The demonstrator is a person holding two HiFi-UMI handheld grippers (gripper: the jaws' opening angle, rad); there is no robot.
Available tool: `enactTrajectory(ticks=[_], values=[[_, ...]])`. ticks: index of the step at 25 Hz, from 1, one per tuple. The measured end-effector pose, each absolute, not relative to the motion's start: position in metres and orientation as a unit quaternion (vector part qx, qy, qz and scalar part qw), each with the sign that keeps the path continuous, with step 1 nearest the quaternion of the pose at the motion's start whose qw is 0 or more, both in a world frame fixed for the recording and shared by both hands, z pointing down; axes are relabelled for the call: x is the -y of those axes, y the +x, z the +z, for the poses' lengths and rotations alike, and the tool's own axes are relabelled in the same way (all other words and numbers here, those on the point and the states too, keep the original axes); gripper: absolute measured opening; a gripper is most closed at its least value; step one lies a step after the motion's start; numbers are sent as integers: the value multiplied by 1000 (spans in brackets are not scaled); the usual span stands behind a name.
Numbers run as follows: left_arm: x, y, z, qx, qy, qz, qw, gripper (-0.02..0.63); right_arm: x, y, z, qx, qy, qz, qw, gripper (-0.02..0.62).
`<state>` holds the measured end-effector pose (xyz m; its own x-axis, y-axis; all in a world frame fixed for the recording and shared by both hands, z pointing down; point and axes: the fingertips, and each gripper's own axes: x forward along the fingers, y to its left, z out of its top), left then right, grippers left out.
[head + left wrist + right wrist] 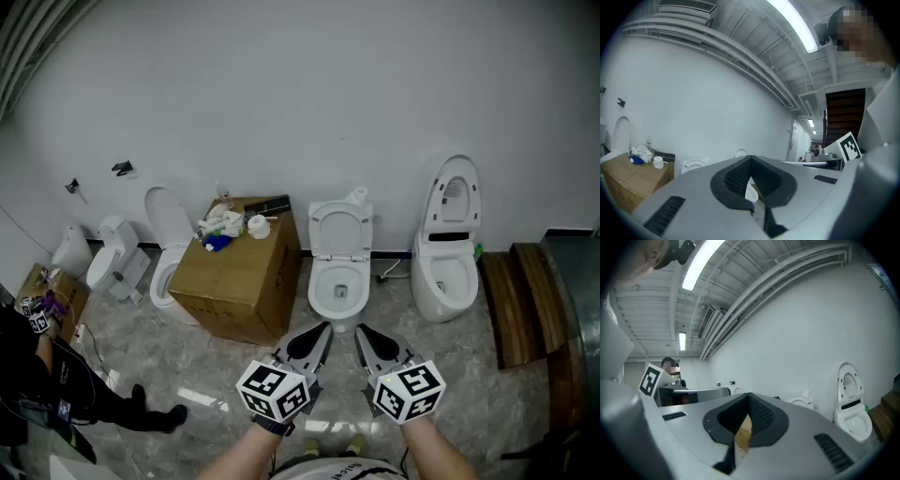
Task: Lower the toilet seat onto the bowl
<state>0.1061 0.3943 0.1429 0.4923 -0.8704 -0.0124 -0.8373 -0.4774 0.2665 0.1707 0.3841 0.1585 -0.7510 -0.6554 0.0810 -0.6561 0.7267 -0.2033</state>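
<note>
Nearest, at the bottom edge of the head view, the left gripper (322, 331) and the right gripper (362, 332) hang side by side above the marbled floor (450, 349). Both point forward at the middle of 3 toilets. Each gripper's own view shows its 2 jaws brought together at the tips with nothing between them, so both are closed and empty.

Just beyond their tips stands the middle toilet. Its bowl (319, 298) is uncovered, and the toilet seat (316, 230) stands upright behind it, leaning back toward the wall (309, 94). Neither gripper touches it, so lowering has not begun.

The seat looks like a stiff, smooth plastic ring hinged at the rear of the bowl. It is probably light but slippery, and likely to drop and slam once it tips past upright. The best hold is probably the top of the ring, farthest from the hinge: either hook a closed jaw tip over that edge, or open the jaws and pinch the rim. The seat should then be guided all the way down.

A cardboard box (239, 281) with odds and ends on top sits just beside the toilet, to its left. Beyond the box another toilet (167, 246) stands with its lid up. A taller toilet (448, 253) is to the right, near the wooden planks (517, 305) at the floor's right edge. A person in dark clothing (56, 375) shows at the left edge.
</note>
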Motion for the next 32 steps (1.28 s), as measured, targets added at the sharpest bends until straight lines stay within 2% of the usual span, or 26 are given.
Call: enactTrajectory(ticks=[20,32], values=[[-395,98,138,530,840,-63,96,8,-384,157,156,941,315,120,-22,14],[-378,75,148,542,833,-59,93,8,-365,138,170,942,312,125,-13,14]])
